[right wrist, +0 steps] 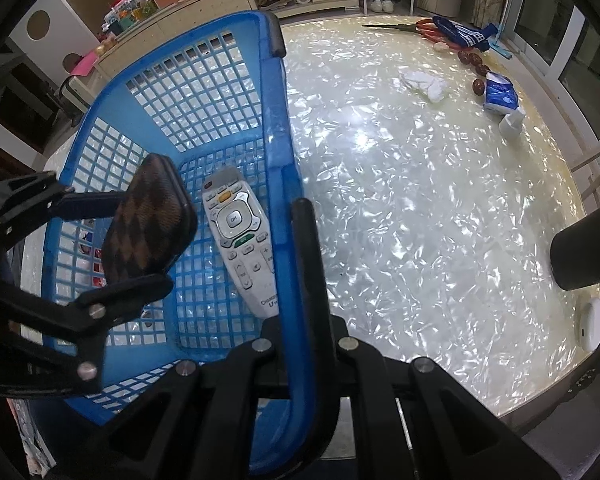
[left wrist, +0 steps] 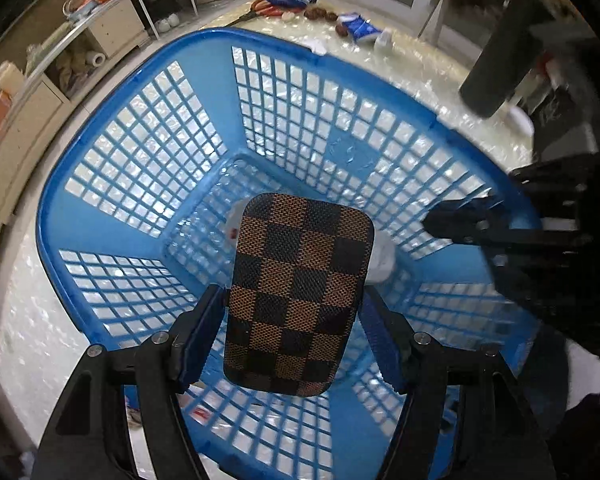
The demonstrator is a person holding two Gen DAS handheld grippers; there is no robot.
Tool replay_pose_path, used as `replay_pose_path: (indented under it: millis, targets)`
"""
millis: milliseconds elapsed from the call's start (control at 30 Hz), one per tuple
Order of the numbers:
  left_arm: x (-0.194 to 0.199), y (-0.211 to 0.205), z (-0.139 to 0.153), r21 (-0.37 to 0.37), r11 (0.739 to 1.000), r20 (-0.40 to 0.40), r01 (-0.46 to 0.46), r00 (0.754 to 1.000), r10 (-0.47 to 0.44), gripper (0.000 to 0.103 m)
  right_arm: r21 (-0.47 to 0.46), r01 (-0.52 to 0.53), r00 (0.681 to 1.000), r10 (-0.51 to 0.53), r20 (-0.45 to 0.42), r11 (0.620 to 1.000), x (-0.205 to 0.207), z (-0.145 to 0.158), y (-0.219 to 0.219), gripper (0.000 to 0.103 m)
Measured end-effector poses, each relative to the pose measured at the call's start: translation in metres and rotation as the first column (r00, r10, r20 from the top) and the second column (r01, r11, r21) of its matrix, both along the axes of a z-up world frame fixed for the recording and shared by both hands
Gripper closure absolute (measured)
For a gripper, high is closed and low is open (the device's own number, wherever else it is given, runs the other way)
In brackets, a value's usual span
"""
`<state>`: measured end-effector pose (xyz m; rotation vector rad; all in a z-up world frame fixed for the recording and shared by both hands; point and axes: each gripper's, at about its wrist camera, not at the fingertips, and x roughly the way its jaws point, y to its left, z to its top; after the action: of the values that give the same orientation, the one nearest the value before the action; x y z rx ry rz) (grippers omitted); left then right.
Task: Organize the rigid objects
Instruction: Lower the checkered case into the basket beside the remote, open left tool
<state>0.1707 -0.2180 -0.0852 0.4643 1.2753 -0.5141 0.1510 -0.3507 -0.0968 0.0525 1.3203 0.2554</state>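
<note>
1. Checkered case (left wrist: 298,294) is pinched across its width by your left gripper (left wrist: 294,338) and hangs over the inside of the blue basket (left wrist: 136,64), above the basket floor and not yet resting on it.
2. Your right gripper (right wrist: 305,216) is pressed together on the basket's near rim, black pads clamped on the blue edge; keep that hold firm so the basket cannot slide on the counter (right wrist: 420,200) when the case goes in.
3. A grey remote control (right wrist: 240,240) already lies on the basket floor, just beside the case in the right wrist view. From the left wrist view the case covers part of it, so judge the landing spot from the right view.
4. Aim the case at the bare mesh to the left of the remote, away from the rim you are holding.
5. Lower it until it sits close to the mesh before you spread the left gripper; a high drop would likely bounce it onto the remote.
6. Let go only once the case lies flat, then lift straight up clear of the basket walls.
</note>
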Motion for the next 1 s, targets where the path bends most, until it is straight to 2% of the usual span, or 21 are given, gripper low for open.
replay_pose_path:
  millis: [200, 367, 733, 833, 1000]
  targets:
    - [0.008, -0.008, -0.005, 0.027, 0.999, -0.008, 0.025, 1.0, -0.025, 0.031, 0.012, 0.007, 1.0, -0.007, -0.001, 1.0, -0.002, 0.0, -0.002, 0.099]
    - [0.014, -0.015, -0.023, 0.078, 0.995, -0.034, 0.056, 0.998, -0.053, 0.031, 0.021, 0.008, 1.0, -0.008, -0.001, 1.0, -0.001, -0.001, -0.004, 0.098]
    - [0.015, -0.022, -0.031, 0.112, 0.989, -0.062, 0.092, 0.994, -0.085, 0.03, 0.025, 0.007, 1.0, -0.007, 0.002, 1.0, 0.0, -0.003, -0.003, 0.098]
    - [0.013, -0.025, -0.037, 0.144, 0.984, -0.059, 0.101, 0.994, -0.093, 0.03, 0.025, 0.005, 1.0, -0.005, 0.0, 1.0, 0.001, -0.003, -0.003, 0.098]
    - [0.007, -0.029, -0.027, 0.112, 0.985, -0.056, 0.13, 0.991, -0.125, 0.008, 0.037, 0.01, 1.0, -0.011, 0.006, 0.999, 0.001, -0.004, -0.004, 0.098]
